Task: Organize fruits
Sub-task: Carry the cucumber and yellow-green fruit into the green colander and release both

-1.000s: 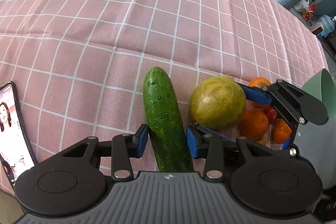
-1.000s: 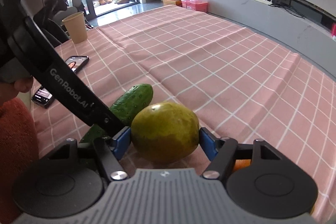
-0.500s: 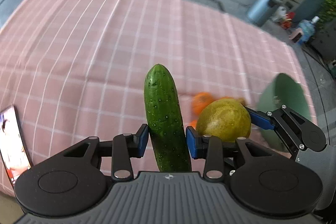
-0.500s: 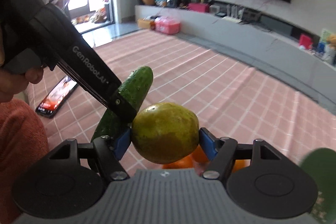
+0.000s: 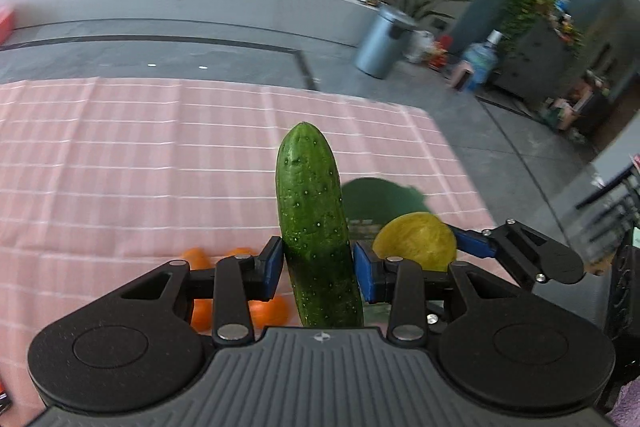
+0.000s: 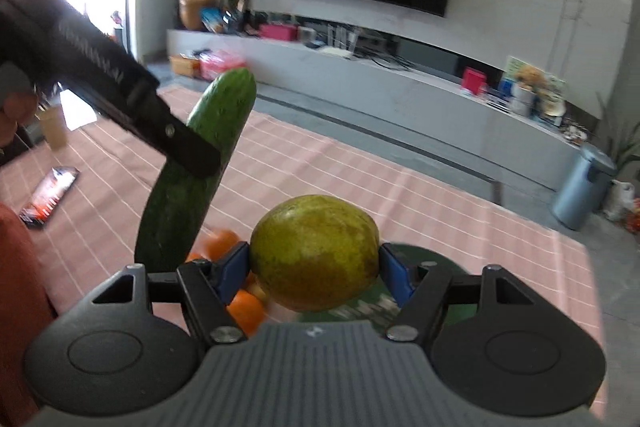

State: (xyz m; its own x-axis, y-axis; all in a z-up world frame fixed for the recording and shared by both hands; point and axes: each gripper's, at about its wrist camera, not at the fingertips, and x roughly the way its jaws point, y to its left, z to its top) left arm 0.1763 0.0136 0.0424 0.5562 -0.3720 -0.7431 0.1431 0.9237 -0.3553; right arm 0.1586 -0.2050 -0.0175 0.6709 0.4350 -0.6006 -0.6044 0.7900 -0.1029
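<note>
- My left tongs (image 5: 316,267) are clamped on the long, bumpy dark-green cucumber (image 5: 314,223); it stands nearly upright between the blue pads, lifted clear of the pink checked cloth on the tabletop (image 5: 120,167).
- My right tongs (image 6: 314,269) are clamped on the round yellow-green fruit (image 6: 316,251), a pear or guava as far as I can tell; it too hangs above the tabletop, just beside the cucumber.
- Below both loads I see several small orange citrus fruits (image 5: 272,313) grouped together; whether they sit in a container I cannot tell.
- A flat dark-green round plate or mat (image 6: 436,259) lies beneath the right tongs; I judge it a likely drop spot.
- Progress, as I read it: two items are picked up and neither is placed; setting each down remains, and the oranges may need sorting.
- A phone (image 6: 48,195) lies well apart on the cloth.
</note>
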